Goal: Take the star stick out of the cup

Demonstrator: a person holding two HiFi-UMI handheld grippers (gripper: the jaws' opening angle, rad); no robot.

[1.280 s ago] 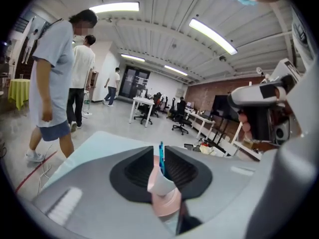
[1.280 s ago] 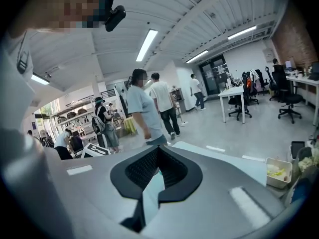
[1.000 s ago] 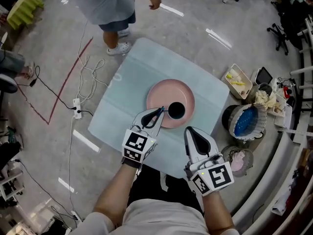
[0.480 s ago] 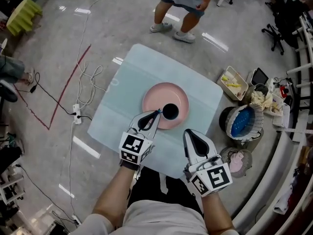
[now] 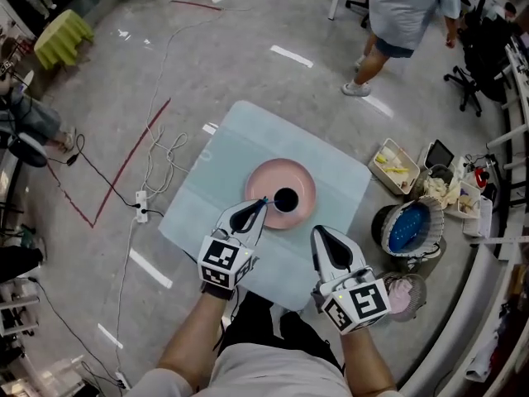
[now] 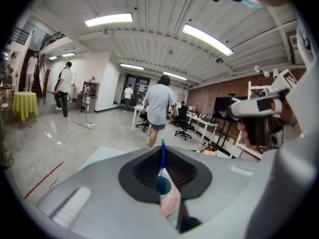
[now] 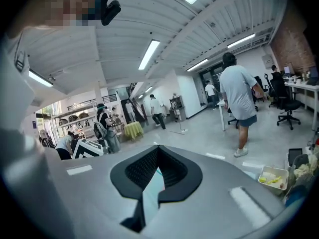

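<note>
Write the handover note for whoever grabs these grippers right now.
Left gripper: shut on the star stick, a thin blue rod between its jaws, tips beside the rim of the black cup.
Right gripper: shut, empty, hovering over the near side of the table.
The cup stands on the pink plate, mid-table.
Done: stick gripped. I cannot tell whether its lower end has cleared the cup.
Left: lift it clear of the cup.

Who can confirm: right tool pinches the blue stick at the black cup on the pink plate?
Wrong tool. The left tool pinches the blue stick at the black cup on the pink plate; the left gripper view shows it between the jaws. The right tool holds nothing.
</note>
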